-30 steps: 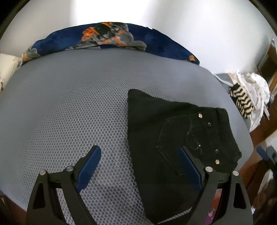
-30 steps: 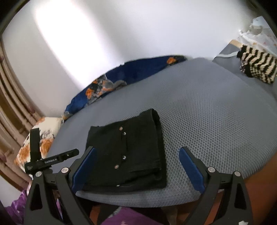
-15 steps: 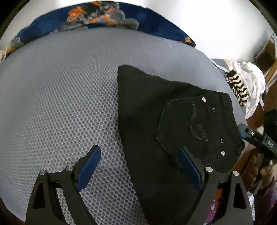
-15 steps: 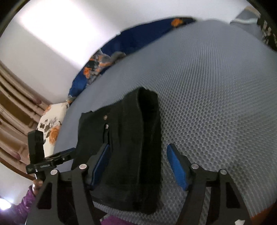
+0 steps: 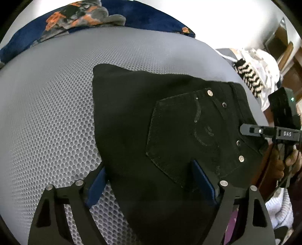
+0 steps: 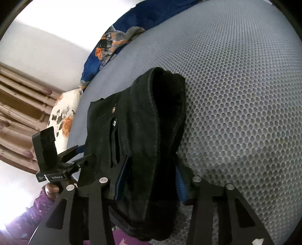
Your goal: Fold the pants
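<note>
One pair of black pants (image 5: pixel 143 120), folded, is lying on one grey mesh-covered bed (image 5: pixel 47 105). Four metal rivets (image 5: pixel 209 92) are showing around the one visible back pocket (image 5: pixel 188 135). Two grippers are appearing: the left gripper (image 5: pixel 149 184) and the right gripper (image 6: pixel 151 181). One blue patterned blanket (image 5: pixel 132 15), one floral pillow (image 6: pixel 64 115) and one black-and-white striped item (image 5: pixel 249 79) are lying at the bed's edges.
</note>
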### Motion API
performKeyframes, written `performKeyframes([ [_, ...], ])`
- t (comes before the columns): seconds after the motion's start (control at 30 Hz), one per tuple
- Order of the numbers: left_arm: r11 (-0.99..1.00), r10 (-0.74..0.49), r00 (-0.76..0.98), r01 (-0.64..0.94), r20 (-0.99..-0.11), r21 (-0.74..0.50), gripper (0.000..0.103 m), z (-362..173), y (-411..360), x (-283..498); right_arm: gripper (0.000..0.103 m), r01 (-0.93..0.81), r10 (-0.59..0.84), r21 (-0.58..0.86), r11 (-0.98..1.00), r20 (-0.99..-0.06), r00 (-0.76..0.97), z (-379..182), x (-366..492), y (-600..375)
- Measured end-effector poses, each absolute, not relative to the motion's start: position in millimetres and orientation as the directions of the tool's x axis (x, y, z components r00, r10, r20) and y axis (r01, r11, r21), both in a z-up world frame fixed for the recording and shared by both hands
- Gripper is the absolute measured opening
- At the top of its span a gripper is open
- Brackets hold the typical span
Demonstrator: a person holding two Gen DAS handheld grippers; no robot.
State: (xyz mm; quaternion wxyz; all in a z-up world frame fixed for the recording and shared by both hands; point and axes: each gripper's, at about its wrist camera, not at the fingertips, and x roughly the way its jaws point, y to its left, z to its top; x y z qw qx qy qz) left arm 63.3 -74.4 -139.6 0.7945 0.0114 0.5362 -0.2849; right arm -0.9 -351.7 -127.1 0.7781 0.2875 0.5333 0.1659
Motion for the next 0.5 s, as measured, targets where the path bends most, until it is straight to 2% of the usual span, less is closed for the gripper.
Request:
performKeyframes([
  [0.17, 0.820, -0.516, 0.250, 0.420, -0.819, -0.389, 0.084, -139.3, -58.0, 74.2, 0.047, 0.060, 0.593, 0.646, 0.761, -0.731, 0.338, -128.7, 3.9, -355.5],
  [0.23, 0.810, -0.546, 0.253, 0.404, -0.799, -0.425, 0.085, -140.4, -53.7, 77.3, 0.047, 0.041, 0.576, 0.615, 0.788, -0.758, 0.306, -126.0, 9.4, -350.7],
  [0.27, 0.809, -0.546, 0.255, 0.405, -0.798, -0.425, 0.085, -140.0, -53.9, 77.7, 0.054, 0.019, 0.559, 0.589, 0.808, -0.775, 0.294, -123.5, 11.4, -345.3],
  [0.3, 0.811, -0.540, 0.254, 0.411, -0.802, -0.416, 0.085, -139.6, -55.7, 78.1, 0.066, -0.002, 0.553, 0.577, 0.817, -0.782, 0.287, -121.6, 14.0, -339.2],
  [0.4, 0.818, -0.511, 0.261, 0.441, -0.819, -0.370, 0.087, -139.7, -72.9, 80.9, 0.096, -0.056, 0.581, 0.593, 0.803, -0.760, 0.292, -119.7, 13.5, -325.6],
  [0.47, 0.823, -0.484, 0.272, 0.464, -0.832, -0.327, 0.088, -140.5, -83.9, 79.2, 0.103, -0.080, 0.561, 0.564, 0.822, -0.775, 0.290, -118.3, 15.7, -313.0],
  [0.5, 0.823, -0.473, 0.276, 0.477, -0.837, -0.308, 0.088, -140.9, -87.8, 78.2, 0.103, -0.077, 0.544, 0.548, 0.833, -0.786, 0.294, -117.6, 17.1, -309.2],
])
